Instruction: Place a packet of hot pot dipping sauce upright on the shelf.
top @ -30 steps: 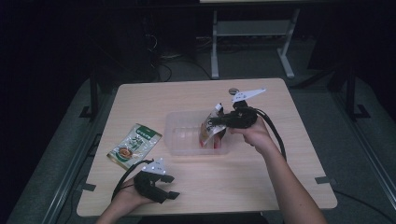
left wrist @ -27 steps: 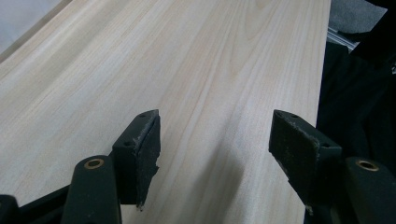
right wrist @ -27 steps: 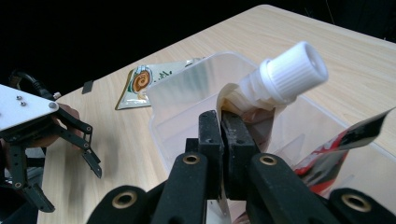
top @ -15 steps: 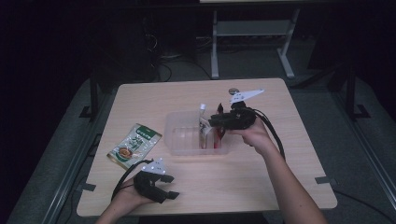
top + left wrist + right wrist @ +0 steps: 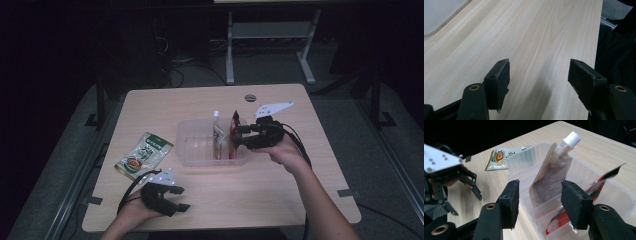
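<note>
right tool (image 5: 537, 203) released beside spout pouch (image 5: 550, 173) in bin (image 5: 192, 150); back out straight, don't tip it. left tool (image 5: 172, 200) released, lower left.

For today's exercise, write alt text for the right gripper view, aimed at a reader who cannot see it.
The right tongs, open and empty, face a white spouted pouch standing upright in a clear divided bin, with a red packet one slot beyond it. Behind, on the wooden table, lie a green packet and the left tongs.
</note>
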`<state>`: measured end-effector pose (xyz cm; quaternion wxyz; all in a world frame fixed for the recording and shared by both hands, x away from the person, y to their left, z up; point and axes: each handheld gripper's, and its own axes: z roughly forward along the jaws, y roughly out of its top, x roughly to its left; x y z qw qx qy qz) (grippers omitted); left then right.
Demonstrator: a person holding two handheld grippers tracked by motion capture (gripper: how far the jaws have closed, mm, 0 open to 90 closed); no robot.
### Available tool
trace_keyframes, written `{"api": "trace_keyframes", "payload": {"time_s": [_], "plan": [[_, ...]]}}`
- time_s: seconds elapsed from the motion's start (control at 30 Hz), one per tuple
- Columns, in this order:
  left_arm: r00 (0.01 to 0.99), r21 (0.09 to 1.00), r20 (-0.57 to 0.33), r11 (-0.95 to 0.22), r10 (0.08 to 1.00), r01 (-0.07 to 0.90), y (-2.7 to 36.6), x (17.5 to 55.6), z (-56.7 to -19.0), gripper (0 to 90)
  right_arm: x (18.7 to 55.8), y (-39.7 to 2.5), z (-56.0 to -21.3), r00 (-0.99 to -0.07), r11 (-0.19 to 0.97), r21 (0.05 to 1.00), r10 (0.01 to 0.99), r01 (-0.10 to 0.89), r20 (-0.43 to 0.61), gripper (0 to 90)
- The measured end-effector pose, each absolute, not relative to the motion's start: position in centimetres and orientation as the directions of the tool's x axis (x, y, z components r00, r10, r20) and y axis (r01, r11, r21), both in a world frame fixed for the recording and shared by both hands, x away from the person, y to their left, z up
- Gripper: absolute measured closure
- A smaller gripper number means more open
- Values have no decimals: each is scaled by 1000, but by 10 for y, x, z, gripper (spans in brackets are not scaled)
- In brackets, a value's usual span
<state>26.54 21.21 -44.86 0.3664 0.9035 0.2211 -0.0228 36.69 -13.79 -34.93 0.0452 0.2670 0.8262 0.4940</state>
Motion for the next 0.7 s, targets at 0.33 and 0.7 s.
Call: {"api": "trace_keyframes", "payload": {"time_s": [0.33,0.7], "plan": [[899,663,-195,-623,392,416,215,264,-446,331,335,-145,-360,-864,410,825,475,388,170,469],[899,660,-187,-627,395,413,216,265,-446,331,306,-158,-395,-867,429,812,467,395,175,436]]}}
